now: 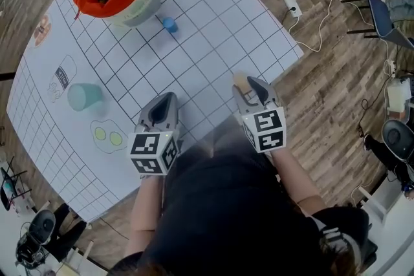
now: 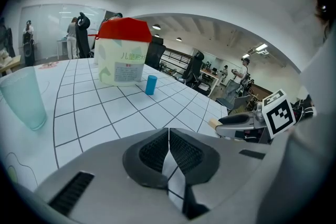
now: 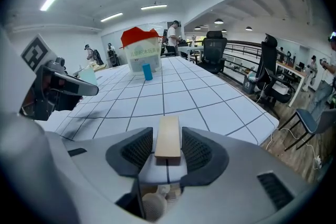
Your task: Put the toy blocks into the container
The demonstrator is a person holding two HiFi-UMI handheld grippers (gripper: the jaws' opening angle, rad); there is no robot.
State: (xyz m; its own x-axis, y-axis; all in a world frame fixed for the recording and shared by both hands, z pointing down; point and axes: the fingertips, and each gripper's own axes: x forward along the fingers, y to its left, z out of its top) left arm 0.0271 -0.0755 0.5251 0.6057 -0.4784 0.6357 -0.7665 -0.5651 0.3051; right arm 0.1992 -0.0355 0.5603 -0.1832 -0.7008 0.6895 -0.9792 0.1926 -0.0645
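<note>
My right gripper gapes around the wooden block — light, rigid, smooth; I'd pinch its long sides. My left gripper sits clenched, empty.

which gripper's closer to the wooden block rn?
Right. The wooden block sits between the right gripper's open jaws. The left gripper is off to the block's left, jaws shut on nothing, well apart from it.

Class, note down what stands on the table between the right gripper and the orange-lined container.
A small blue block stands there, near the container; otherwise bare table up to the right gripper. The head view shows it best.
</note>
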